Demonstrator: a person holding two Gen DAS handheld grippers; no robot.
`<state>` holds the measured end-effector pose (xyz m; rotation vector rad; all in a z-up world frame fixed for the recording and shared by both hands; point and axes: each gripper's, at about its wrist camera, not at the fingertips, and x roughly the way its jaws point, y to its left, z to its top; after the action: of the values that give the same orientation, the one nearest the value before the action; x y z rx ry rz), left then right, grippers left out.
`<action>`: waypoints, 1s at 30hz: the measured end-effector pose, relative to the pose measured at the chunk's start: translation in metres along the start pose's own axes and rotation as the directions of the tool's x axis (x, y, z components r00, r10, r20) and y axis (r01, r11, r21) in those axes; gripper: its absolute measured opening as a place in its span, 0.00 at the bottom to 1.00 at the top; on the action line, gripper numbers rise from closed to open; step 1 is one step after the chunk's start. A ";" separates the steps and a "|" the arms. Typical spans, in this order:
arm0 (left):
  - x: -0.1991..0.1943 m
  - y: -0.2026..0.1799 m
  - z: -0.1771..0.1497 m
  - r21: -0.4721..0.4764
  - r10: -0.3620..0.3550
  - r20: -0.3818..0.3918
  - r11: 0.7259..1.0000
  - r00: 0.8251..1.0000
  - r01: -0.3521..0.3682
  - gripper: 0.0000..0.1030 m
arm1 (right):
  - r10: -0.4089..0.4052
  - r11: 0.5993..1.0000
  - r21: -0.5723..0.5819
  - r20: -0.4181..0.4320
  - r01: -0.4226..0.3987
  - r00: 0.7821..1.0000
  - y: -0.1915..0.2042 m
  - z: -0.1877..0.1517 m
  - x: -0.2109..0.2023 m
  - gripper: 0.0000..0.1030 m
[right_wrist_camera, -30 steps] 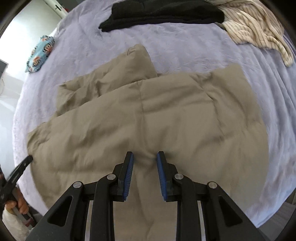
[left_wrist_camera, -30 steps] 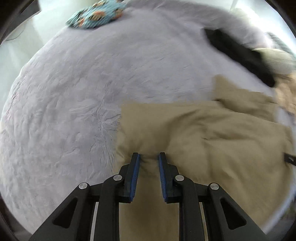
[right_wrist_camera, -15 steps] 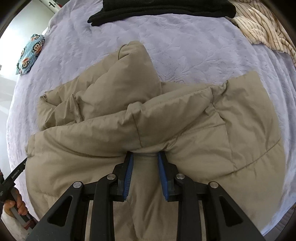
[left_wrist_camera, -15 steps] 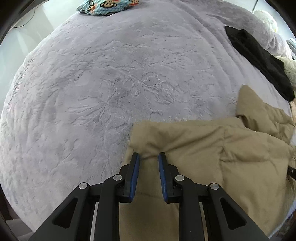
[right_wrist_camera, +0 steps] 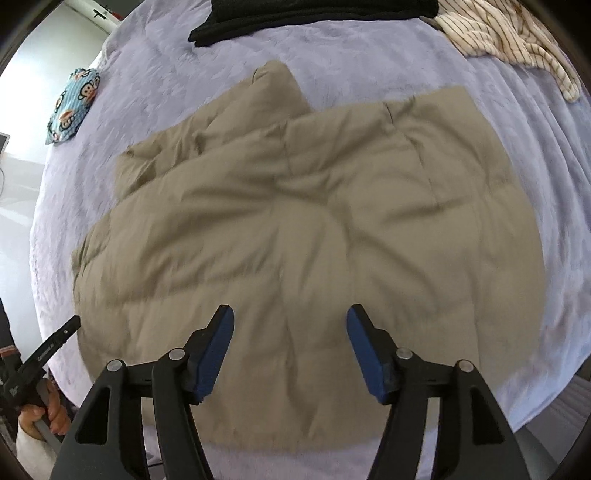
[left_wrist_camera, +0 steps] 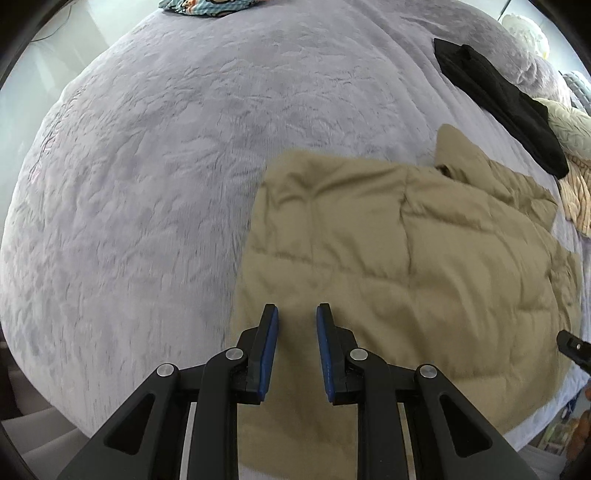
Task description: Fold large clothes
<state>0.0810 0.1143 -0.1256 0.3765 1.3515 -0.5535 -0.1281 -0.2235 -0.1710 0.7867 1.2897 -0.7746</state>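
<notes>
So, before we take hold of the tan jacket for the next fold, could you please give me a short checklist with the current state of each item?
1. Right gripper released: ok, fingers wide apart with nothing between them.
2. Left gripper released: cannot tell, fingers narrowly apart over the tan jacket, and any pinch of fabric is unclear.
3. Jacket lying flat on the lavender bedspread: ok, spread out, though puffy and creased.
4. Sleeve tucked in: not ok, it sticks out past the far edge.
5. Black garment and striped shirt apart from the jacket: ok, bedspread shows between them.
</notes>
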 end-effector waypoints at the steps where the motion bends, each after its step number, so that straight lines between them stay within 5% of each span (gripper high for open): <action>1: -0.002 -0.001 -0.005 0.005 0.001 -0.002 1.000 1.000 -0.001 0.23 | 0.010 1.000 0.015 -0.006 -0.010 1.000 -0.001 -0.014 -0.003 0.65; 6: -0.010 -0.001 -0.024 0.029 -0.005 -0.009 1.000 1.000 0.005 0.30 | 0.026 0.999 0.029 -0.021 -0.026 0.999 -0.001 -0.034 -0.005 0.66; 8: -0.013 0.001 -0.029 0.027 -0.005 -0.006 1.000 1.000 0.005 0.90 | 0.031 0.999 0.034 -0.022 -0.030 0.999 0.000 -0.041 -0.003 0.66; 17: -0.024 0.007 -0.051 0.074 0.001 0.026 0.997 1.000 -0.003 0.91 | 0.049 0.998 0.034 -0.017 -0.048 0.999 0.012 -0.067 -0.004 0.66; 19: -0.021 0.012 -0.055 0.074 0.006 0.025 0.997 1.000 -0.008 1.00 | 0.056 0.998 0.029 -0.017 -0.056 0.998 0.017 -0.073 -0.003 0.68; 21: -0.018 0.015 -0.058 0.075 0.001 0.016 0.997 1.000 -0.002 1.00 | 0.067 0.998 0.018 -0.011 -0.067 0.998 0.022 -0.080 -0.004 0.81; 25: -0.011 0.022 -0.061 0.080 -0.017 -0.008 0.997 1.000 0.018 1.00 | 0.083 0.997 0.004 0.003 -0.083 0.997 0.029 -0.089 -0.003 0.81; 27: -0.008 0.027 -0.061 0.070 -0.019 -0.016 0.997 1.000 0.020 1.00 | 0.082 0.997 -0.001 0.004 -0.082 0.997 0.031 -0.091 0.000 1.00; 30: -0.002 0.040 -0.055 0.050 -0.019 -0.013 0.999 1.000 0.020 1.00 | 0.074 0.997 -0.008 0.004 -0.074 0.997 0.034 -0.092 0.004 1.00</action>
<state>0.0592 0.1778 -0.1364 0.4088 1.3567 -0.6026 -0.1465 -0.1280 -0.1828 0.8220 1.2521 -0.7114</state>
